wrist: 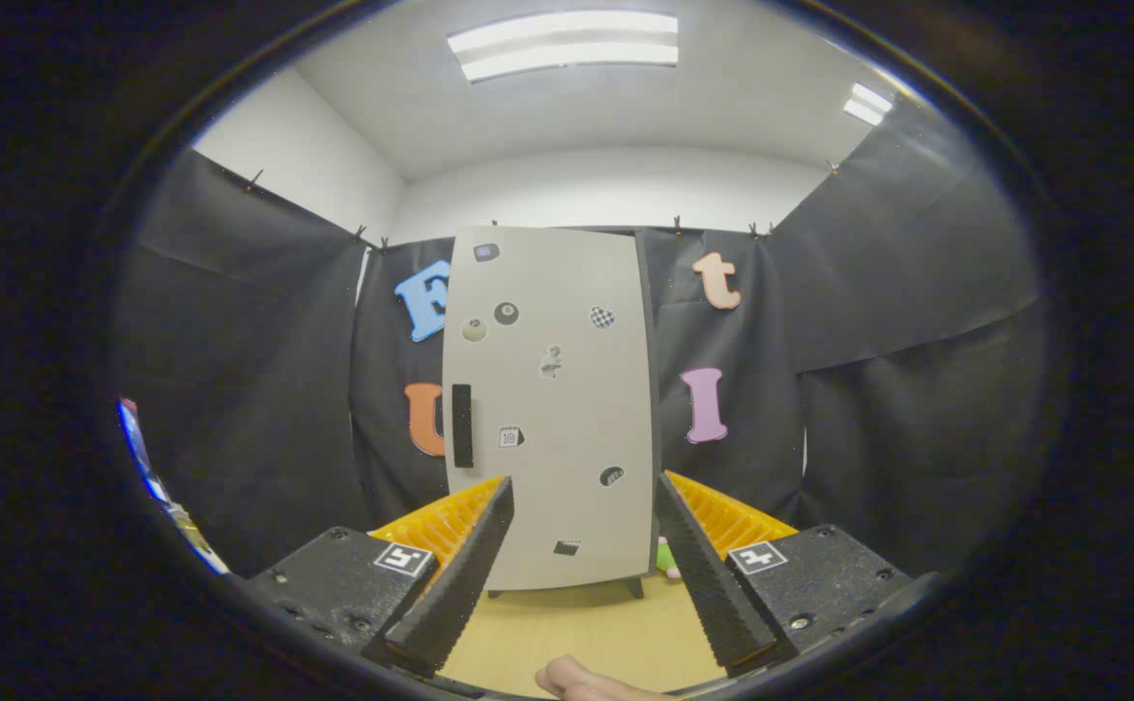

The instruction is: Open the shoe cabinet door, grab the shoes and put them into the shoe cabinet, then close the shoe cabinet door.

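Cabinet (pixel 552 409) door (pixel 567 389) shut, jaws (pixel 581 574) spread wide, empty, facing it; shoes unseen, so either start or finish.

no legible text; stickers on shoe cabinet door (pixel 552 409) too small.

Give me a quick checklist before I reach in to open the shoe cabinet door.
1. Cabinet door shut, so opening is the step due: ok.
2. Door handle, a dark vertical bar by the door's left edge, in sight: ok.
3. Claw open and holding nothing: ok.
4. Claw lined up with the handle: not ok, the handle sits above the left finger, not between the fingers.
5. Claw close enough to grip: not ok, bare floor lies between it and the cabinet.
6. Shoes located: cannot tell.
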`<state>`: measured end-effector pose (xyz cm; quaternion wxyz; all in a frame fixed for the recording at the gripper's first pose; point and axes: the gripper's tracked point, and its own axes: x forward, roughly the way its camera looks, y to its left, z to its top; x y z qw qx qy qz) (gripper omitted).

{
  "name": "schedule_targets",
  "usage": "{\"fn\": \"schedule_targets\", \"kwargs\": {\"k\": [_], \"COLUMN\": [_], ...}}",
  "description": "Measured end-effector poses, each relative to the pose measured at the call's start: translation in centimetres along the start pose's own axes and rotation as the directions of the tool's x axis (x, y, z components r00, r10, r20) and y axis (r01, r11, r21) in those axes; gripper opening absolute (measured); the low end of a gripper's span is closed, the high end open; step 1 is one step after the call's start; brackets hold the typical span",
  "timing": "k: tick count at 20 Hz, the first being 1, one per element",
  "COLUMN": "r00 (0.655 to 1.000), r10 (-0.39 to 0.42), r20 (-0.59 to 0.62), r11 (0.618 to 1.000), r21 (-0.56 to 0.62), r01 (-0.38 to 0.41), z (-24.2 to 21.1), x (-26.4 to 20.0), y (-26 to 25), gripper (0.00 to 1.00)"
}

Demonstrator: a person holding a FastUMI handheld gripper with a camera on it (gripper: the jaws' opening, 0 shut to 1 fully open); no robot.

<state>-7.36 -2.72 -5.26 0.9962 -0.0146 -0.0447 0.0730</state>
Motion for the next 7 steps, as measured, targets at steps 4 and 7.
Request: {"fn": "schedule_targets", "kwargs": {"k": [4,7], "r00": [1.000,1.000], "r10": [-0.014,-0.028], "r20": [-0.004,0.004], "r11": [1.000,0.998], "r21": [0.020,0.054], "r01": [0.014,0.027], "z": [-0.5,-0.4], "x": [-0.7,-1.2], "y": [-1.9,-2.9], "gripper": [0.96,0.96]}}
